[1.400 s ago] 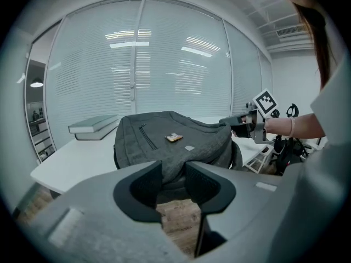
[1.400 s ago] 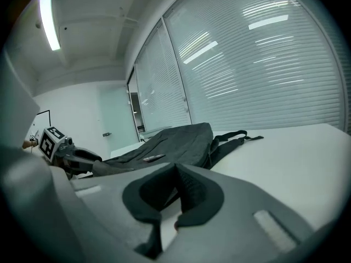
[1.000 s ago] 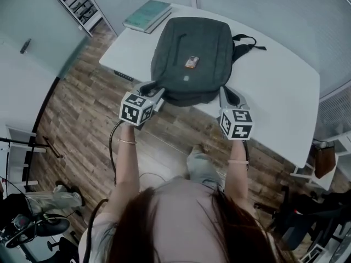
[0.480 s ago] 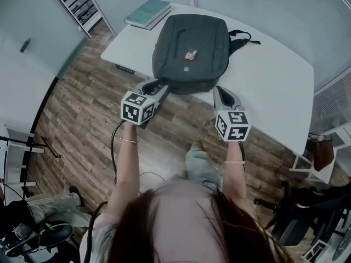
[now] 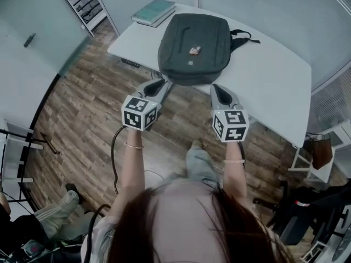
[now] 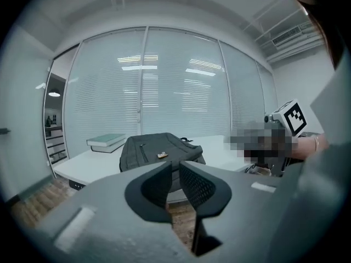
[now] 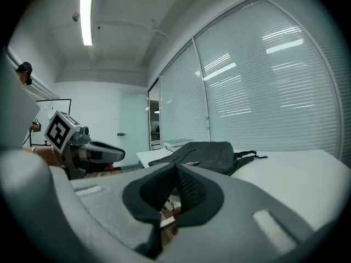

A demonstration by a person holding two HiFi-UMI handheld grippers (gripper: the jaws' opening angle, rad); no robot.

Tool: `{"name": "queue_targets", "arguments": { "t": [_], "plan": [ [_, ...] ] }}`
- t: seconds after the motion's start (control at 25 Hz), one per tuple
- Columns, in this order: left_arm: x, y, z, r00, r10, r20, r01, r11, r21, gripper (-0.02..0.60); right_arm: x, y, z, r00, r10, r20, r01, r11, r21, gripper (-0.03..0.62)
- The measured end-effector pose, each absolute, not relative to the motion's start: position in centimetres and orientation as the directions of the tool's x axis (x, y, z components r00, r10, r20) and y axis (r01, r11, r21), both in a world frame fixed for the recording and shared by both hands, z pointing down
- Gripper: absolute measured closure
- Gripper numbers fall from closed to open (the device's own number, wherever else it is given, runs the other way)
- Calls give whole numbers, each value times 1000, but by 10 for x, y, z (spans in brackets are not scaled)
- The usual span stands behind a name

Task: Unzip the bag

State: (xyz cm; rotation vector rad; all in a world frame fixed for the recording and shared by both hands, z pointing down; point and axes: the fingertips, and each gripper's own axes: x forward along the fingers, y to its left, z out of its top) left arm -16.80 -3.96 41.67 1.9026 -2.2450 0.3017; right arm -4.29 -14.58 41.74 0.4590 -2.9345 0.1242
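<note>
The left gripper (image 6: 175, 167) has just been closing its fingers; a narrow gap shows between them, with nothing in it. The right gripper (image 7: 176, 170) has its fingers pressed together, empty. Both are in front of the table (image 5: 274, 86), not touching the dark bag (image 5: 194, 32) (flat, looks closed) beside 1 book (image 5: 155, 11). The floor (image 5: 82, 108) is wooden.
</note>
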Motion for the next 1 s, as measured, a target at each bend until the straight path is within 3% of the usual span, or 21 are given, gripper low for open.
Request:
{"name": "queue_targets", "arguments": {
  "t": [1.0],
  "plan": [
    [-92,50,366,-190,-974,124,-982,187,-36,571,-1,-58,380,-934,-332,132,-320,942,104,591]
  ]
}}
